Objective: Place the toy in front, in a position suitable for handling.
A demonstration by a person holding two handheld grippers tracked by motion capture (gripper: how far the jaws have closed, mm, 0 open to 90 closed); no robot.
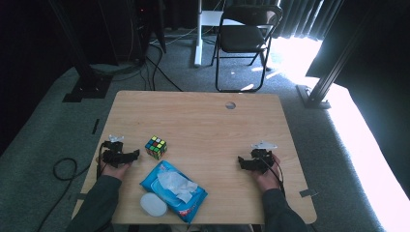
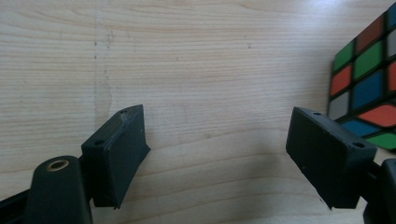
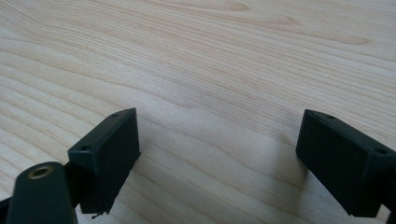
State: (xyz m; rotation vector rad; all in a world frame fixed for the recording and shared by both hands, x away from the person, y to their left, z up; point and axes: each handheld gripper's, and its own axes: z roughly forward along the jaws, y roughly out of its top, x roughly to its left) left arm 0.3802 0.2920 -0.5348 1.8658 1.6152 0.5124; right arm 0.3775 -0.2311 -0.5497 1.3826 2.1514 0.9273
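Both jaws of your left gripper [image 2: 217, 154] stand wide apart and empty, the puzzle cube [image 1: 156, 147] just beside them. Turn toward it and straddle two flat faces squarely. Beyond the cube, your right gripper [image 3: 219, 161] gapes over bare table [image 1: 208, 121].

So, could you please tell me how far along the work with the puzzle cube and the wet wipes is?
Barely started. Done: the wipes pack lies open, a wipe sticking out, its white lid alongside. In hand: nothing; the left tongs and right tongs rest open on the table. Left: the cube, beside the left tongs, sits untouched.
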